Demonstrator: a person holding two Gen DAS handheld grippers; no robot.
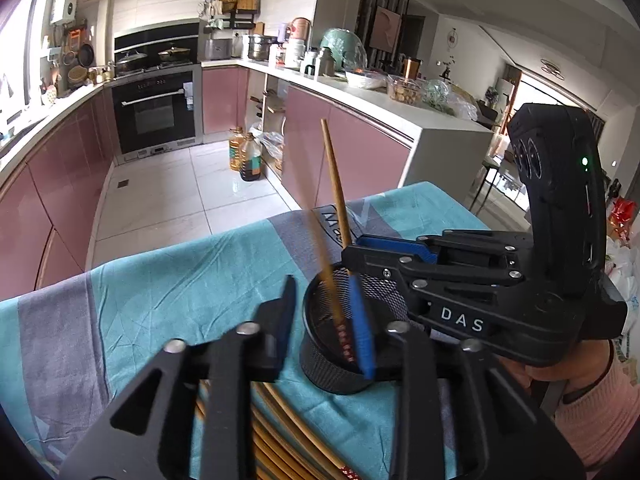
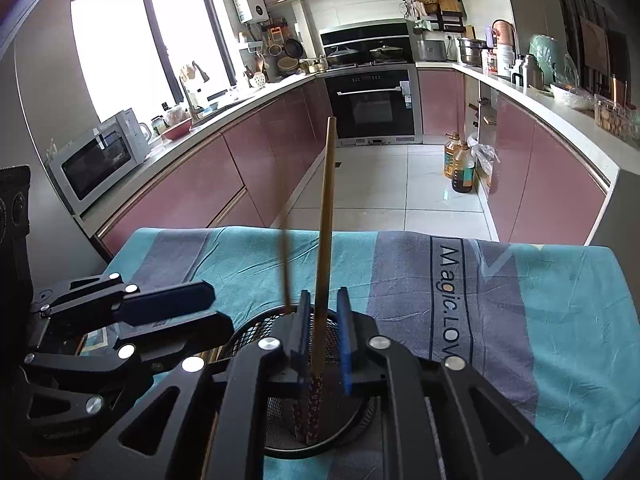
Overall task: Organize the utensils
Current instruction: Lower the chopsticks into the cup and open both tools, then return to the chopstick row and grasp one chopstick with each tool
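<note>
Cloth-covered table [image 2: 560, 304]; grippers [image 2: 324, 340] over holder [image 2: 256, 332].

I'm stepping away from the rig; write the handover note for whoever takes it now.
Left gripper: open above the mesh cup.
Right gripper: open, one chopstick standing loose between its fingers.
Things: that chopstick and a blurred second chopstick are in the cup.
Done: two in.
Remaining: the loose chopsticks lying on the tablecloth by the cup.
</note>
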